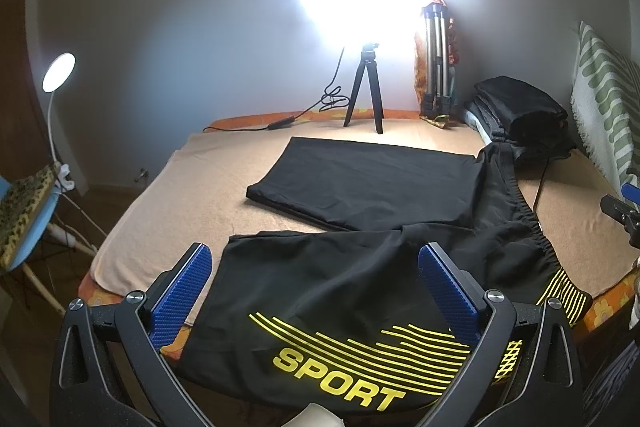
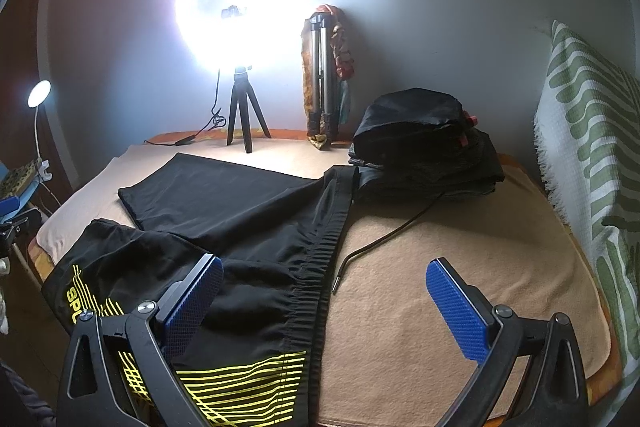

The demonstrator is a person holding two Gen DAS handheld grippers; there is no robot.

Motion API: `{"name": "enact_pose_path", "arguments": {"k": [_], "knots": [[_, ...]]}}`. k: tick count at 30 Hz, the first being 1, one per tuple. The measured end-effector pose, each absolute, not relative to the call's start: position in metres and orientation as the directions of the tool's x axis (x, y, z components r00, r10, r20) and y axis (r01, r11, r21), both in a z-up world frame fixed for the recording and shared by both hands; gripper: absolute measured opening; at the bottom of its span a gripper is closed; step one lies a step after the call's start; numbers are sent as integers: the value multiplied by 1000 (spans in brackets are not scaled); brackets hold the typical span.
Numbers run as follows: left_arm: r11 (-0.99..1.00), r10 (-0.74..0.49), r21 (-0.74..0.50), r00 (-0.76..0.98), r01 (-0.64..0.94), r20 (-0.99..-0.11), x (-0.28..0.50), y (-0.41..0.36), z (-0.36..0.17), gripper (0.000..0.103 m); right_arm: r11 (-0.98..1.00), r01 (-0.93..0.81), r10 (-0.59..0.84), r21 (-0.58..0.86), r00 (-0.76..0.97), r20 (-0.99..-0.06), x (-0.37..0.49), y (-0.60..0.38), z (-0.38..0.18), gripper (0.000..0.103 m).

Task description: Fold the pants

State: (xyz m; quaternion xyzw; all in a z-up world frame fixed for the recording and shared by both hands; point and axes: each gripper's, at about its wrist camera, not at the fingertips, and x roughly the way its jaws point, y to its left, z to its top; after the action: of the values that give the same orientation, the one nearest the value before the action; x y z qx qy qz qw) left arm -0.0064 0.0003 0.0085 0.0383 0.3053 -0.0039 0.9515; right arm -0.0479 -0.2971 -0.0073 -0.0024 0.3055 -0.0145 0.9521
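- Pants (image 1: 360, 267), black with yellow stripes and the word "SPORT" in yellow, lie spread on the bed, on a beige blanket (image 1: 192, 187); both legs point to the left side and the elastic waistband (image 2: 320, 259) is on the right side.
- Left gripper (image 1: 316, 283) hangs above the near leg, close to the printed word; its two blue fingers (image 1: 184, 291) are wide apart and nothing is between them.
- Right gripper (image 2: 324, 299) hangs above the waistband area; its blue fingers (image 2: 456, 307) are also wide apart and pinch nothing. The left finger is over the black cloth, the right one over the bare blanket.
- A black drawstring (image 2: 384, 235) runs from the waistband across the blanket.
- The far leg lies flat and smooth, the near leg has some wrinkles and its end reaches the near edge of the bed.
- A pile of folded dark clothes (image 2: 424, 143) sits behind the waistband, at the far right of the bed.
- A small black tripod (image 1: 366, 91) stands on the far edge of the bed and carries a very bright ring light (image 2: 244, 11); its cable (image 1: 280, 123) lies beside it.
- A folded silver tripod (image 2: 322, 75) leans on the wall, with coloured cloth on it.
- A white and green patterned cover (image 2: 588, 155) is at the right side of the bed.
- A small round lamp (image 1: 59, 71) shines at the left, above a blue chair (image 1: 32, 239).
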Motion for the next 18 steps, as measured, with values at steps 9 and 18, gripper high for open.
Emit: {"name": "enact_pose_path", "arguments": {"k": [9,18], "knots": [[997,18,71,810,29,-586,-7,3,6,103,1000,18,-29,-25,812,-582,-48,-296,-8,103],[997,14,68,807,32,-590,-9,7,3,103,1000,-2,-17,-31,812,-583,-50,-294,-8,103]]}}
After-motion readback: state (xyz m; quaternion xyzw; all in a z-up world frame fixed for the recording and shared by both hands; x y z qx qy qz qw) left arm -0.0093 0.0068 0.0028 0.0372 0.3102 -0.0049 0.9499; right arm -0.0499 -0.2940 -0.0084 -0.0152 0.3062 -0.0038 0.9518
